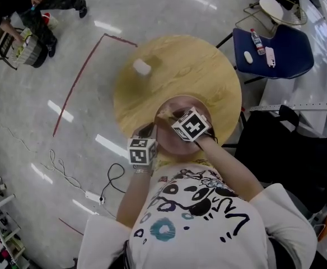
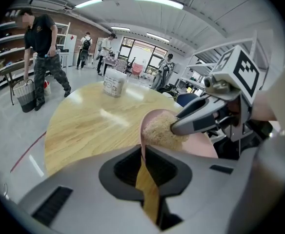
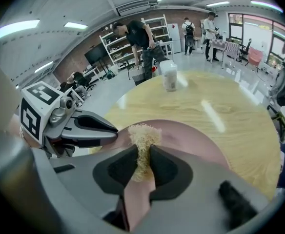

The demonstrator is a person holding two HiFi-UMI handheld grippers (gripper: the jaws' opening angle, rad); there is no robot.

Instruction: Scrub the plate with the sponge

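Note:
A pink plate (image 1: 180, 98) is held tilted above the near edge of a round wooden table (image 1: 180, 66). My left gripper (image 1: 150, 133) is shut on the plate's left rim; in the left gripper view the thin rim of the plate (image 2: 203, 147) runs between the jaws of the left gripper (image 2: 143, 152). My right gripper (image 1: 169, 116) is shut on a tan fibrous sponge (image 1: 164, 114). In the right gripper view the sponge (image 3: 143, 133) sticks out past the right gripper (image 3: 141, 160) and rests on the plate (image 3: 196, 140). The sponge (image 2: 158, 130) presses on the plate's inner face.
A white container (image 1: 141, 66) stands on the far left part of the table. A blue chair (image 1: 275, 52) with a bottle is at the back right. Cables (image 1: 68, 175) lie on the floor to the left. People stand near shelves further off.

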